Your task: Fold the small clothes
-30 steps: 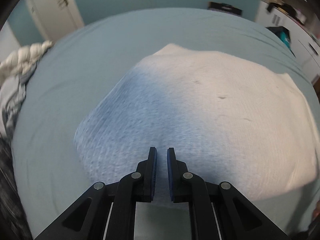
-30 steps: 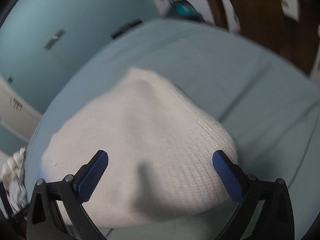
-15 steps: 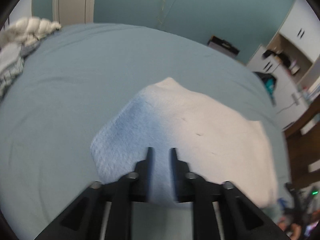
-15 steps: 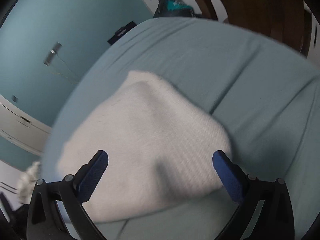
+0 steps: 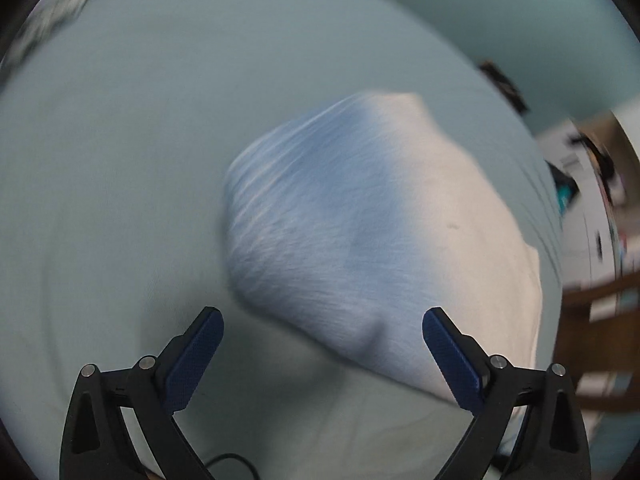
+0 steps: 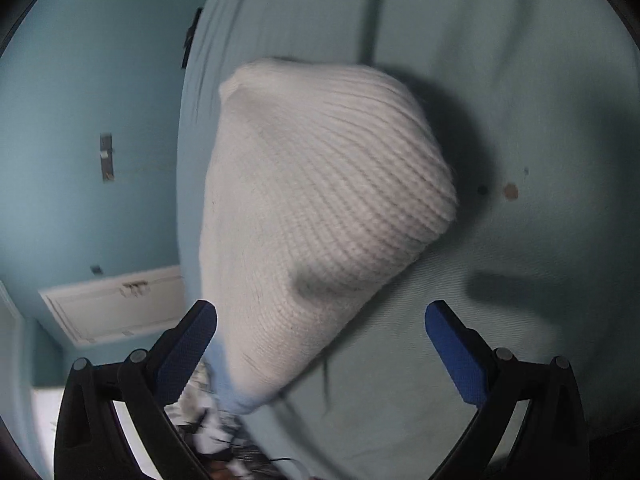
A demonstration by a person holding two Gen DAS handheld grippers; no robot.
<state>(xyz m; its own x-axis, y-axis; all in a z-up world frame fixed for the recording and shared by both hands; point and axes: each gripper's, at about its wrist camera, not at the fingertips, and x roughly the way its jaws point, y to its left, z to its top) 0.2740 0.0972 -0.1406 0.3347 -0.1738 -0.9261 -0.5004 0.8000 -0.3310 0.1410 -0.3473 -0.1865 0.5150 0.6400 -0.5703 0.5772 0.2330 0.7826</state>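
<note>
the white knit garment (image 5: 384,232) lies folded on the pale blue bed (image 5: 120,160), toward 1 o'clock from my left gripper (image 5: 322,344). my right gripper (image 6: 320,340) hovers over it. both jaws are spread wide, holding nothing.

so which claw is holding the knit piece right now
Neither: the left claw and right claw both stand open, the white knit garment lying loose on the bed.
</note>
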